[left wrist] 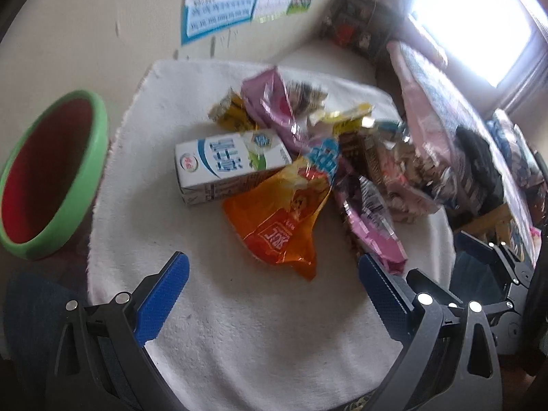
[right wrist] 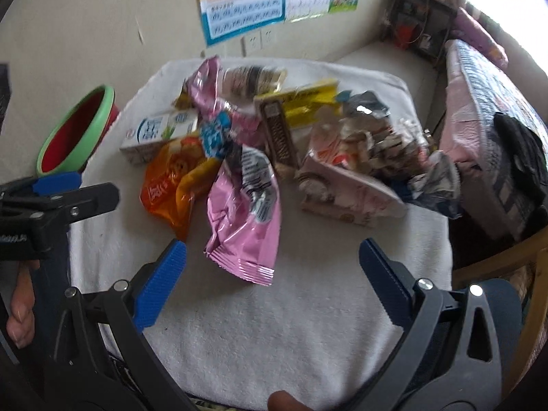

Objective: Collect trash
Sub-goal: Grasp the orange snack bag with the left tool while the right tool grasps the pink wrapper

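Crumpled wrappers [right wrist: 241, 212] heaped; milk carton [left wrist: 230, 165] intact

Blue-bordered paper wall chart [right wrist: 245, 3] with rows of letters, taped to cream wall [right wrist: 85, 27]. White twin wall sockets [right wrist: 258, 41] just beneath. Dark cluttered corner shelf [right wrist: 423, 25] at right. Pink and blue quilted bedding [right wrist: 486, 109] beside, topped by black crumpled cloth [right wrist: 520, 140]. Bright window [left wrist: 479, 17] beyond.

Left gripper [left wrist: 274, 270] and right gripper [right wrist: 272, 257] — black frames, 2 ribbed blue pads, silver rivets.
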`<action>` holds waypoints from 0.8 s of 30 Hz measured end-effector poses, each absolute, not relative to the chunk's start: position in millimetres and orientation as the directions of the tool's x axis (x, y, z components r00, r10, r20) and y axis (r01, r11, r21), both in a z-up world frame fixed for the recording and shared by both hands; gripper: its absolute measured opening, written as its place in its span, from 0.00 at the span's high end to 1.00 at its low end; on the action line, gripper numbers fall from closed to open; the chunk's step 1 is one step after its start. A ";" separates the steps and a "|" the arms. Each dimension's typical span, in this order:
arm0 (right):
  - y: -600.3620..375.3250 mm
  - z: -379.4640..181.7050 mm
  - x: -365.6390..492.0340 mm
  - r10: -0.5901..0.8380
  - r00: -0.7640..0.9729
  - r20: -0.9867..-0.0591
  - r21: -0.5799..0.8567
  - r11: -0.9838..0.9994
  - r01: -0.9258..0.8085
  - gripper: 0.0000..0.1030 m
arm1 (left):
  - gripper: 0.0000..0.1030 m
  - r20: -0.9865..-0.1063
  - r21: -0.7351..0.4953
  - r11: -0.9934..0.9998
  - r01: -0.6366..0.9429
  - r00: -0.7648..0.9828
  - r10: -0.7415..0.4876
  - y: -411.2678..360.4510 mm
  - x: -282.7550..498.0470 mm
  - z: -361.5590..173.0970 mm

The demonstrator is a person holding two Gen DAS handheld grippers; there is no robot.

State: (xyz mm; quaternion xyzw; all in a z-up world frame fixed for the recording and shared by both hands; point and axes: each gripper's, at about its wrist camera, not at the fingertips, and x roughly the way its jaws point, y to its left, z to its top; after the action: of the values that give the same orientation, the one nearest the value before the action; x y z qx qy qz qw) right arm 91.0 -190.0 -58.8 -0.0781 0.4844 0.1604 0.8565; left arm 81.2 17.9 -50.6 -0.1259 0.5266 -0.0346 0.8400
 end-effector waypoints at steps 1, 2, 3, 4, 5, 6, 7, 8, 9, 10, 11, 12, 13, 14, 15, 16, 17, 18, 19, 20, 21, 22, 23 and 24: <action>-187.0 -61.8 92.4 0.199 0.469 -0.860 0.019 0.933 -0.361 0.03 | 0.08 -0.883 -0.250 0.966 -0.072 0.426 -0.197 17.8 84.6 -54.4; -184.5 -64.8 94.1 0.201 0.456 -0.867 0.022 0.929 -0.369 0.04 | 0.08 -0.891 -0.248 0.966 -0.070 0.407 -0.199 17.8 88.5 -59.0; -182.4 -67.5 96.0 0.204 0.443 -0.873 0.027 0.927 -0.375 0.04 | 0.08 -0.899 -0.242 0.968 -0.070 0.390 -0.197 18.0 92.0 -63.7; -179.4 -70.4 98.3 0.207 0.432 -0.878 0.028 0.923 -0.384 0.04 | 0.08 -0.906 -0.240 0.968 -0.072 0.376 -0.196 18.5 95.2 -68.2; -176.2 -73.3 100.5 0.204 0.424 -0.882 0.023 0.919 -0.394 0.04 | 0.08 -0.911 -0.240 0.968 -0.073 0.360 -0.199 19.0 98.9 -72.9; -174.6 -75.6 102.3 0.201 0.419 -0.885 0.019 0.917 -0.399 0.04 | 0.08 -0.915 -0.242 0.967 -0.073 0.348 -0.203 19.2 101.5 -76.7; -171.6 -80.1 105.4 0.196 0.406 -0.893 0.016 0.914 -0.406 0.04 | 0.08 -0.919 -0.247 0.966 -0.075 0.335 -0.209 19.1 104.3 -81.7; -169.6 -83.3 108.7 0.190 0.399 -0.897 0.013 0.913 -0.407 0.04 | 0.08 -0.925 -0.249 0.965 -0.080 0.315 -0.213 19.4 108.2 -87.9; -168.7 -85.9 110.6 0.185 0.393 -0.901 0.010 0.913 -0.408 0.04 | 0.08 -0.927 -0.251 0.965 -0.081 0.308 -0.215 18.3 109.6 -92.6; -167.8 -89.1 113.1 0.181 0.388 -0.904 0.007 0.913 -0.408 0.04 | 0.08 -0.928 -0.255 0.963 -0.083 0.300 -0.220 18.5 111.5 -96.3; -168.0 -91.5 114.4 0.180 0.382 -0.906 0.010 0.914 -0.407 0.04 | 0.08 -0.930 -0.259 0.962 -0.086 0.292 -0.224 18.4 113.4 -99.6; -167.8 -94.4 116.3 0.177 0.377 -0.909 0.009 0.914 -0.406 0.04 | 0.08 -0.932 -0.261 0.961 -0.089 0.284 -0.227 18.0 115.9 -103.4; -167.8 -96.7 117.1 0.175 0.369 -0.913 0.012 0.914 -0.406 0.04 | 0.08 -0.933 -0.263 0.960 -0.094 0.278 -0.228 17.9 118.3 -106.4; -167.3 -98.9 117.8 0.174 0.364 -0.915 0.012 0.913 -0.407 0.04 | 0.08 -0.934 -0.263 0.960 -0.096 0.273 -0.229 16.8 119.9 -108.7; -166.8 -100.7 118.9 0.171 0.360 -0.917 0.010 0.913 -0.408 0.04 | 0.08 -0.936 -0.265 0.959 -0.095 0.265 -0.232 15.7 122.2 -111.2; -166.5 -102.3 119.6 0.171 0.356 -0.919 0.011 0.911 -0.411 0.04 | 0.08 -0.936 -0.269 0.959 -0.091 0.260 -0.238 13.9 124.6 -113.3; -167.1 -103.4 119.9 0.172 0.355 -0.919 0.011 0.911 -0.413 0.04 | 0.09 -0.937 -0.270 0.959 -0.085 0.254 -0.241 11.2 127.8 -115.8; -167.3 -104.0 120.0 0.173 0.356 -0.918 0.011 0.911 -0.413 0.04 | 0.09 -0.939 -0.265 0.961 -0.080 0.249 -0.238 9.3 130.0 -117.4; -167.6 -104.4 120.9 0.178 0.356 -0.917 0.016 0.911 -0.413 0.05 | 0.09 -0.942 -0.256 0.964 -0.074 0.243 -0.232 6.4 131.8 -118.7; -167.6 -105.6 122.9 0.183 0.355 -0.917 0.021 0.910 -0.413 0.07 | 0.09 -0.945 -0.250 0.966 -0.069 0.236 -0.228 3.9 133.8 -121.1; -167.8 -105.6 123.9 0.186 0.355 -0.916 0.025 0.911 -0.412 0.09 | 0.09 -0.946 -0.243 0.968 -0.066 0.235 -0.221 1.6 133.8 -122.1; -168.1 -105.7 124.8 0.193 0.353 -0.916 0.033 0.911 -0.412 0.15 | 0.09 -0.948 -0.231 0.971 -0.058 0.238 -0.211 -1.3 134.8 -122.1; -169.1 -105.7 125.6 0.202 0.348 -0.915 0.043 0.909 -0.415 0.25 | 0.11 -0.949 -0.220 0.974 -0.053 0.240 -0.202 -3.8 135.9 -122.5; -169.5 -105.6 125.7 0.207 0.345 -0.916 0.048 0.908 -0.416 0.28 | 0.13 -0.950 -0.212 0.976 -0.051 0.244 -0.194 -5.3 136.6 -121.9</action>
State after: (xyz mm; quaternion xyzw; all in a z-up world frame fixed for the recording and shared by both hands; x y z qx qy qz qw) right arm 125.7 -169.5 -105.6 -0.0971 0.5393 0.1913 0.8143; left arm 136.6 -5.3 -121.9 -0.0997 0.6132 -0.0456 0.7823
